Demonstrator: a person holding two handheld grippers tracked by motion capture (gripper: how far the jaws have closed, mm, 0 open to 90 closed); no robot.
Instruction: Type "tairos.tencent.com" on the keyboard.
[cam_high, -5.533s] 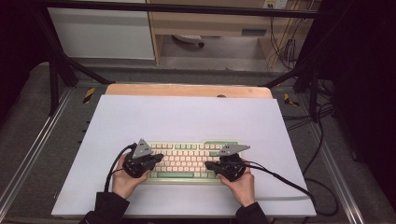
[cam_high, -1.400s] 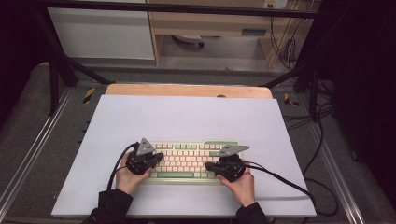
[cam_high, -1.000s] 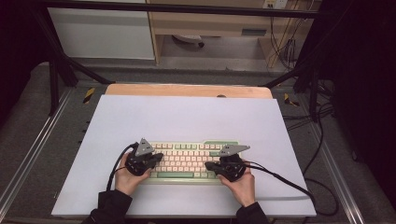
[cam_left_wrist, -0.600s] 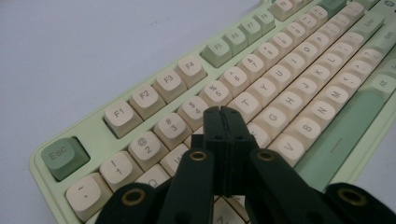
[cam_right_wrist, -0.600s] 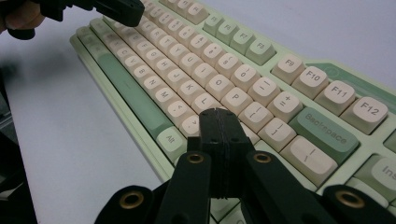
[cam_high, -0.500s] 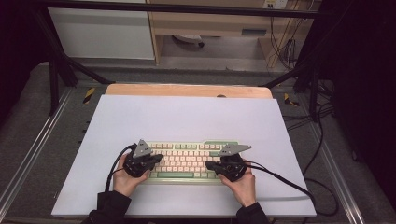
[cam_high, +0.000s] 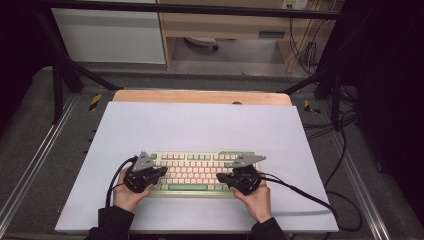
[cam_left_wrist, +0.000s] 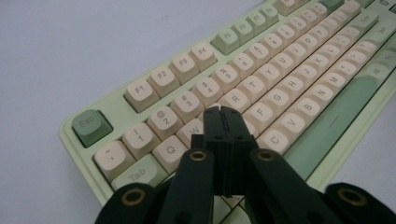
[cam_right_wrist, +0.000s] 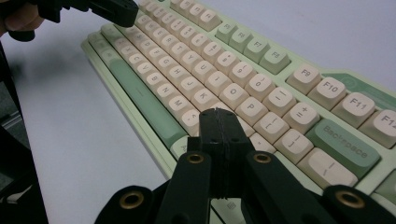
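Keyboard (cam_high: 200, 171), pale green with cream keys, lies on the white bench (cam_high: 200, 125), well nearer the person's edge than the far wooden edge. High view: the left hand-held gripper (cam_high: 159, 171) rests over the keyboard's left end and the right hand-held gripper (cam_high: 220, 177) over its right end, each gripped by a hand at the keyboard's near edge. Left gripper view: the left hand-held gripper (cam_left_wrist: 225, 116) is clenched, jaws pressed together with nothing between them, tips over the cream keys just right of the Q key (cam_left_wrist: 169, 150). Right gripper view: the right hand-held gripper (cam_right_wrist: 219, 117) is likewise clenched and empty, tips over the keys just below the P key (cam_right_wrist: 251, 108), left of the Backspace key (cam_right_wrist: 344, 143).
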